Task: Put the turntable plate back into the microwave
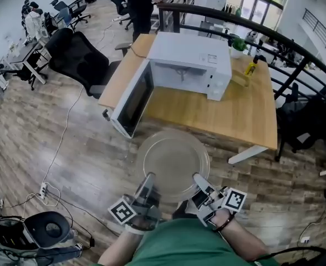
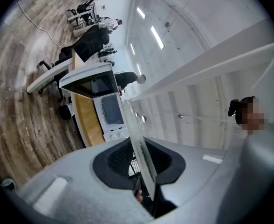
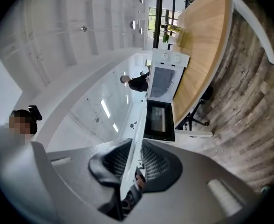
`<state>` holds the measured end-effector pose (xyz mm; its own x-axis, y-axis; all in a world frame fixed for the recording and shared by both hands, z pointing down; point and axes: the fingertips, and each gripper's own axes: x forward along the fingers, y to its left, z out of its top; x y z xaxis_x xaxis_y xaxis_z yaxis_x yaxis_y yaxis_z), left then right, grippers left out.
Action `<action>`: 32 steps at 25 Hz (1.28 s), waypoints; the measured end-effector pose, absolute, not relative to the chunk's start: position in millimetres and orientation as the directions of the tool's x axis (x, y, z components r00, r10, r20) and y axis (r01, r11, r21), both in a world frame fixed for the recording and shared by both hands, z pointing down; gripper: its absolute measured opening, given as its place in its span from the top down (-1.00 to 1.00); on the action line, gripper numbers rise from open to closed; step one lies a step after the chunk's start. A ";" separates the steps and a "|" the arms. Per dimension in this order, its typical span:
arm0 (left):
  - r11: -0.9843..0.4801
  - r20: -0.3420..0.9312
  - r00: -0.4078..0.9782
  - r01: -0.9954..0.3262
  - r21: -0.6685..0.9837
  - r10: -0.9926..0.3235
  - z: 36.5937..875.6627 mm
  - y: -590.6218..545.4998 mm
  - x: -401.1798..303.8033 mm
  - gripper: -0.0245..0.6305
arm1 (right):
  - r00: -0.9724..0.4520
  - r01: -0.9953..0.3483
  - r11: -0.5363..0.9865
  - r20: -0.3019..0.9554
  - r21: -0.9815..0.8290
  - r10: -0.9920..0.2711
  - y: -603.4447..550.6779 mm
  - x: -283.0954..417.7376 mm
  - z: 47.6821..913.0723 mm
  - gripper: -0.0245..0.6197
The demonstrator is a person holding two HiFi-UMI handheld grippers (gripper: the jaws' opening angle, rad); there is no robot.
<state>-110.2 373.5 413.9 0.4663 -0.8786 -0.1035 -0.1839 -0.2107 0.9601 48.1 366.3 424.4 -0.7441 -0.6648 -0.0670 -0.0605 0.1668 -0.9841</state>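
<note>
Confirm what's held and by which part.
The glass turntable plate, clamped on its near rim: left gripper at the near-left edge, right gripper at the near-right edge.

**A:** what's carried by the wooden table (image 1: 246, 112)?

**B:** a white microwave (image 1: 193, 60) is set on it, door swung open. A yellow bottle (image 1: 252, 66) is parked just beside it. A power strip (image 1: 42, 191) is left on the plank floor (image 1: 91, 165).

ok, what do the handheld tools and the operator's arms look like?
The left tool and right tool have grey moulded shells with black ribbed pads. Each carries a white cube with black square markers. The person wears a green top and a dark band on the right wrist.
</note>
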 end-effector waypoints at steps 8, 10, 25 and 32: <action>-0.209 -0.103 0.441 -0.197 0.958 -0.892 411.1 328.8 -83.9 0.72 | -0.771 -0.056 0.173 -0.068 -0.983 -0.633 317.9 73.5 424.4 0.72; -0.213 -0.108 0.432 -0.203 0.956 -0.895 408.8 320.2 -78.2 0.72 | -0.777 -0.053 0.182 -0.074 -0.982 -0.625 307.6 79.3 423.4 0.72; -0.192 -0.084 0.461 -0.192 0.963 -0.883 426.8 233.2 -76.2 0.72 | -0.762 -0.045 0.166 -0.074 -0.985 -0.644 225.1 81.3 437.7 0.72; -0.227 -0.082 0.545 -0.205 0.952 -0.835 430.0 144.2 -80.5 0.72 | -0.714 -0.081 0.132 -0.035 -0.988 -0.699 150.5 77.7 444.8 0.72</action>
